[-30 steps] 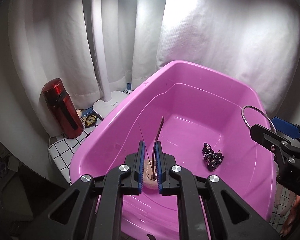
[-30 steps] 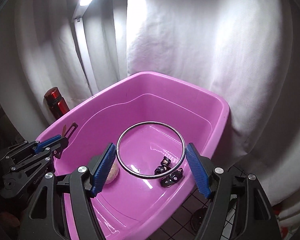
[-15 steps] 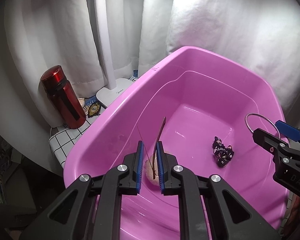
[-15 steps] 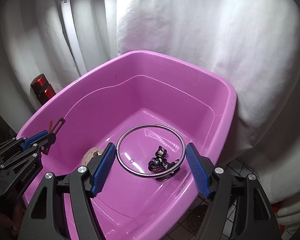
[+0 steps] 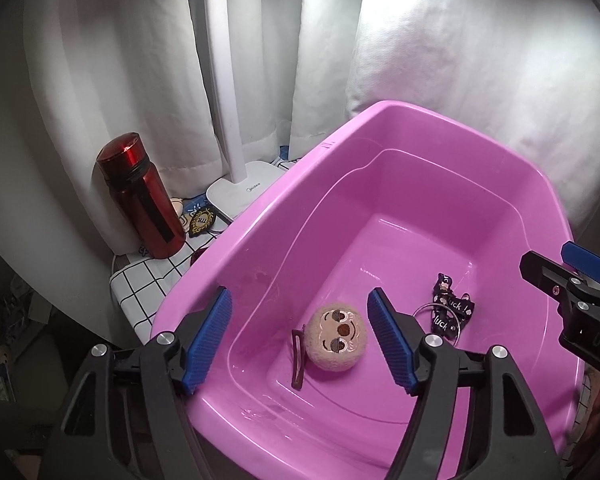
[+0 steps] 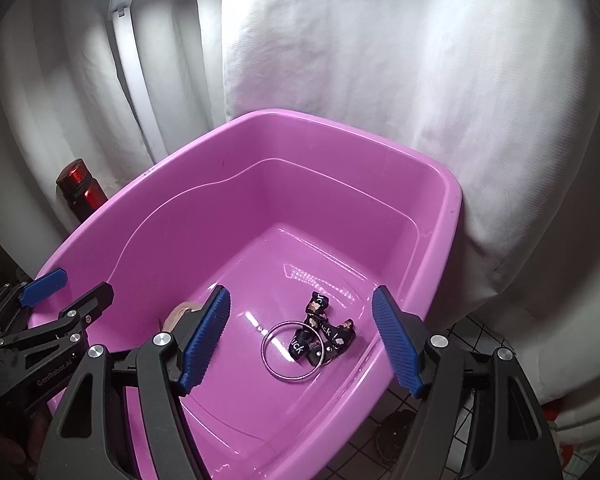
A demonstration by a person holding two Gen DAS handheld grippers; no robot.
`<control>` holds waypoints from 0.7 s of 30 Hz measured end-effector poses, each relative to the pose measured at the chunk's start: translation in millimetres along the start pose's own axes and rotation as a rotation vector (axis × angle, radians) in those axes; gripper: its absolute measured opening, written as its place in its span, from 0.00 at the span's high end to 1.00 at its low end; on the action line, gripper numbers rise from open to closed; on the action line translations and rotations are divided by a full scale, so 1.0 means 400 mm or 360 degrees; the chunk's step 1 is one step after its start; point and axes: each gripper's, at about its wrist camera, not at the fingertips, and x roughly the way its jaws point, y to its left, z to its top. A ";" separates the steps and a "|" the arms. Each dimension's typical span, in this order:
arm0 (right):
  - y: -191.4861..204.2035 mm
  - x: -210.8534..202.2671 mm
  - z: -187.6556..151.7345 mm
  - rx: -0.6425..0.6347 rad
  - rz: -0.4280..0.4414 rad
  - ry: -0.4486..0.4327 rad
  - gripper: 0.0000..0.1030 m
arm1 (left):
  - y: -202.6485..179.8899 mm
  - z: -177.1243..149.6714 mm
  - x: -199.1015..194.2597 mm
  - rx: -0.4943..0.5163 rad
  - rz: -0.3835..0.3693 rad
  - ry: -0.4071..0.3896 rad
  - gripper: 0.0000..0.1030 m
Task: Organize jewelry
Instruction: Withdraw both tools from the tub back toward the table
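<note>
**Readable lettering in the two views**

The black ribbon charm (image 5: 448, 309) lying in the pink tub (image 5: 380, 128) carries white letters: "uck !" on one loop and "luck" on another in the left wrist view, and "uck" in the right wrist view (image 6: 320, 330). The white lamp base (image 5: 245, 194) bears a small grey brand mark that seems to read "Midea". The left gripper (image 6: 65, 288) body shows "GenRobot.AI" in the right wrist view. The right gripper (image 5: 556, 268) body shows the letters "DA", cut off at the frame edge.
</note>
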 end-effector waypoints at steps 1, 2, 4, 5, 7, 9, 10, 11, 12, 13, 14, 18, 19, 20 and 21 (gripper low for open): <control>0.000 -0.004 -0.001 -0.0001 -0.0002 -0.0009 0.32 | -0.001 -0.001 -0.002 -0.0001 0.0001 -0.0001 0.31; 0.000 -0.007 0.000 -0.0002 -0.0005 -0.0014 0.32 | -0.001 -0.002 -0.004 -0.0002 0.0000 -0.0002 0.28; -0.001 -0.015 -0.001 -0.0003 -0.0012 -0.0026 0.32 | -0.002 -0.003 -0.010 0.0000 0.0000 -0.0009 0.27; -0.002 -0.019 -0.001 -0.0003 -0.0011 -0.0030 0.32 | -0.003 -0.004 -0.014 0.0003 0.0007 -0.0014 0.26; -0.004 -0.026 -0.001 0.0004 -0.0011 -0.0041 0.32 | -0.002 -0.004 -0.021 0.0000 0.0012 -0.0019 0.26; -0.005 -0.035 -0.001 0.0010 -0.0009 -0.0055 0.32 | 0.000 -0.003 -0.028 -0.0005 0.0014 -0.0018 0.25; -0.005 -0.039 -0.001 0.0012 -0.0008 -0.0062 0.32 | 0.002 -0.002 -0.032 -0.0007 0.0015 -0.0020 0.25; -0.005 -0.044 -0.001 0.0014 -0.0004 -0.0067 0.32 | 0.003 -0.001 -0.037 -0.0010 0.0020 -0.0023 0.24; -0.005 -0.048 -0.001 0.0015 -0.0001 -0.0073 0.32 | 0.004 0.000 -0.042 -0.0013 0.0025 -0.0029 0.23; -0.005 -0.053 -0.001 0.0016 -0.0002 -0.0078 0.32 | 0.005 0.001 -0.047 -0.0018 0.0028 -0.0037 0.22; -0.006 -0.056 -0.001 0.0017 0.0000 -0.0082 0.32 | 0.006 0.002 -0.053 -0.0022 0.0029 -0.0045 0.22; -0.006 -0.076 -0.006 0.0021 -0.0001 -0.0108 0.32 | 0.006 0.007 -0.074 -0.0026 0.0042 -0.0062 0.21; -0.010 -0.083 -0.009 0.0023 -0.0001 -0.0115 0.32 | 0.006 0.008 -0.079 -0.0025 0.0041 -0.0068 0.21; -0.013 -0.090 -0.012 0.0026 0.0000 -0.0122 0.32 | 0.004 0.008 -0.084 -0.0025 0.0038 -0.0074 0.21; -0.015 -0.098 -0.015 0.0029 -0.0001 -0.0130 0.32 | 0.002 0.008 -0.089 -0.0025 0.0039 -0.0078 0.21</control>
